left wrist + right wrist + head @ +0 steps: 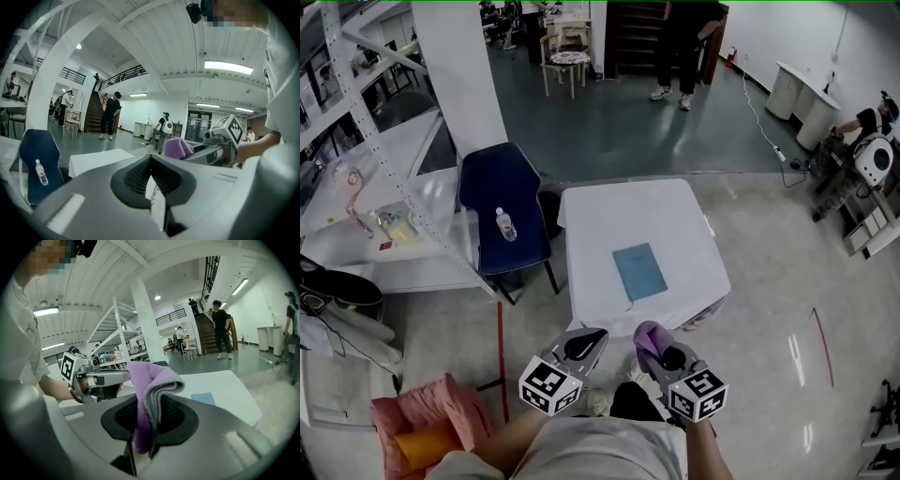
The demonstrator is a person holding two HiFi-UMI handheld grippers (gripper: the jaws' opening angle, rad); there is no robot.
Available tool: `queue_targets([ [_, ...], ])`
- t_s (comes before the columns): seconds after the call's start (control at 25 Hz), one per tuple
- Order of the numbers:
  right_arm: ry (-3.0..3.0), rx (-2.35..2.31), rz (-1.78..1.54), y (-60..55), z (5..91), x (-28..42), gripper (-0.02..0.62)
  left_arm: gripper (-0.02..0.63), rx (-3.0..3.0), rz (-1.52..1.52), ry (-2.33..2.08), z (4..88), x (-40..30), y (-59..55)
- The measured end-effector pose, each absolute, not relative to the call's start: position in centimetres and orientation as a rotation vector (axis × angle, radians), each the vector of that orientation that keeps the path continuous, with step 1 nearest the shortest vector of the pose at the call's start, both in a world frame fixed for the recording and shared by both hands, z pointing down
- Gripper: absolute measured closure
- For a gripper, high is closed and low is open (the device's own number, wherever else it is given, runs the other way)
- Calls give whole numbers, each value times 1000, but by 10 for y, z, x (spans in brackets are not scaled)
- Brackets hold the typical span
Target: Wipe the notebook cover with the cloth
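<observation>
A light blue notebook (638, 270) lies flat near the front of a white table (609, 211); in the right gripper view the notebook (203, 398) shows on the table (225, 385) beyond the jaws. My right gripper (649, 343) is shut on a folded purple cloth (149, 389), held short of the table's near edge; the cloth (647, 337) pokes out ahead of it, and the cloth (176, 148) also shows in the left gripper view. My left gripper (586, 345) hangs beside it, jaws shut with nothing between them.
A dark blue chair (500, 211) with a water bottle (505, 224) on its seat stands left of the table. White shelving (375, 187) fills the left side. A pink cushion (427, 417) lies on the floor at lower left. People stand far back by the stairs (220, 329).
</observation>
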State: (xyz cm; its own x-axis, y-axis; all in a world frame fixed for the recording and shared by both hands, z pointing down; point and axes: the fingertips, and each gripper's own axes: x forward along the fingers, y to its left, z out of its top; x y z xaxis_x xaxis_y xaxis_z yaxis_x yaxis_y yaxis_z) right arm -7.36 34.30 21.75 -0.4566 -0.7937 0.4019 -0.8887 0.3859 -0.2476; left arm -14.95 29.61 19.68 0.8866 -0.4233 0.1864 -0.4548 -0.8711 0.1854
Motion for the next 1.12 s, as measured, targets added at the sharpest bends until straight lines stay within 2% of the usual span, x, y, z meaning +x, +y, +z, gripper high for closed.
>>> queue_targets([
  [0.52,-2431,1487,666,300,228,-57,491,606,2826,226,-653,205,-129,254],
  [1.12,-2481,1340,610,152,227,30,491,606,2779,223,-782,209,-44,117],
])
